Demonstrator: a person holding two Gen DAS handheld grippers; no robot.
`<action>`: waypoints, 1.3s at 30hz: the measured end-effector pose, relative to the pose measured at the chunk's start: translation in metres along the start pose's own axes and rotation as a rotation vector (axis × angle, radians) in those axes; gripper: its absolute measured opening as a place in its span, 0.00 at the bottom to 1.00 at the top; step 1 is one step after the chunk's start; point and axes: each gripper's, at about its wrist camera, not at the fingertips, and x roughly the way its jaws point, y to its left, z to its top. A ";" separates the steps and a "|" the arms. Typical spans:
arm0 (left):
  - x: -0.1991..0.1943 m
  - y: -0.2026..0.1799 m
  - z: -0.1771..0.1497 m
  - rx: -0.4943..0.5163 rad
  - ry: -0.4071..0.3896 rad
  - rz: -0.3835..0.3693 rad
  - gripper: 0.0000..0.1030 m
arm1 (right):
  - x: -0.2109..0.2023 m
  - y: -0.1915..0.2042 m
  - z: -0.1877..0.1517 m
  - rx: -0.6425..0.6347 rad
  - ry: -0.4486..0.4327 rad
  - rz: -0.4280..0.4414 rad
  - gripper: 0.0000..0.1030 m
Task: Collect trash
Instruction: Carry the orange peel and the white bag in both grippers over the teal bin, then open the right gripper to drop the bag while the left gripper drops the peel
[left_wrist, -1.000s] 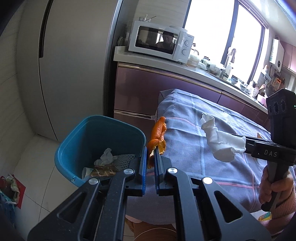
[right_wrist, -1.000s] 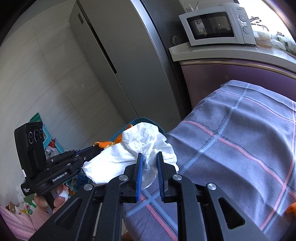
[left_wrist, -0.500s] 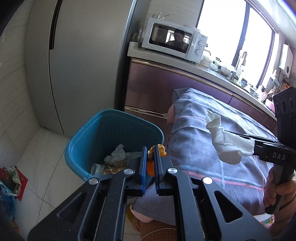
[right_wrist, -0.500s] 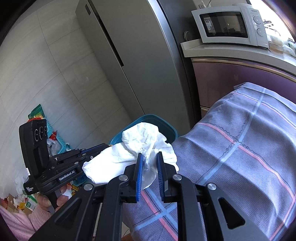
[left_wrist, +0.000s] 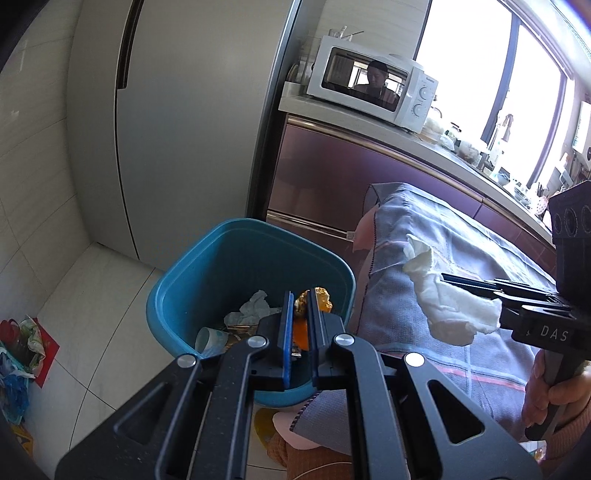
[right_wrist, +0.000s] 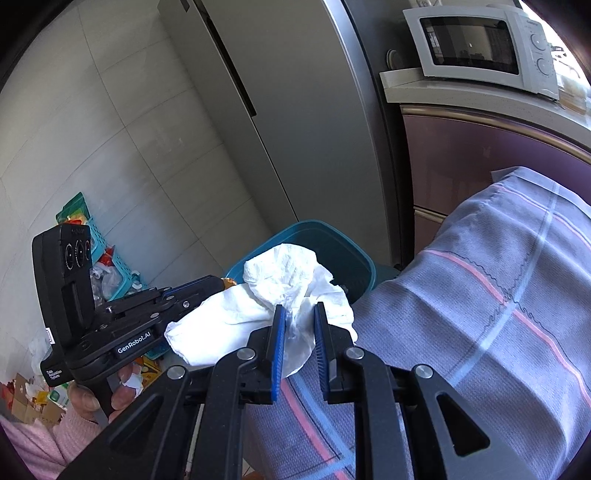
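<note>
A teal trash bin (left_wrist: 192, 280) stands on the floor beside the table; it holds crumpled paper and a small cup. My left gripper (left_wrist: 301, 306) is shut on an orange peel (left_wrist: 317, 297) and hangs over the bin's near rim. My right gripper (right_wrist: 298, 314) is shut on a crumpled white tissue (right_wrist: 280, 295), held above the cloth's edge with the bin (right_wrist: 354, 254) just beyond. In the left wrist view that tissue (left_wrist: 450, 299) and the right gripper (left_wrist: 448, 278) show at right, over the table.
The table wears a purple checked cloth (left_wrist: 461, 236) (right_wrist: 498, 314). Behind the bin rise a grey fridge (left_wrist: 177, 110) and a purple cabinet with a white microwave (left_wrist: 373, 86). Bags and a basket of clutter (right_wrist: 92, 258) lie on the floor at left.
Both grippers have moved left from over the table toward the bin. The orange peel now hangs above the bin's opening, and the tissue has reached the cloth's edge.
</note>
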 end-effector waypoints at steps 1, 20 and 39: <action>0.001 0.000 0.000 -0.001 0.001 0.004 0.07 | 0.003 0.001 0.001 -0.003 0.005 0.001 0.14; 0.021 0.015 -0.003 -0.028 0.030 0.059 0.07 | 0.050 0.017 0.017 -0.037 0.081 -0.023 0.15; 0.047 0.029 -0.008 -0.089 0.079 0.060 0.19 | 0.085 0.012 0.023 0.002 0.152 -0.043 0.32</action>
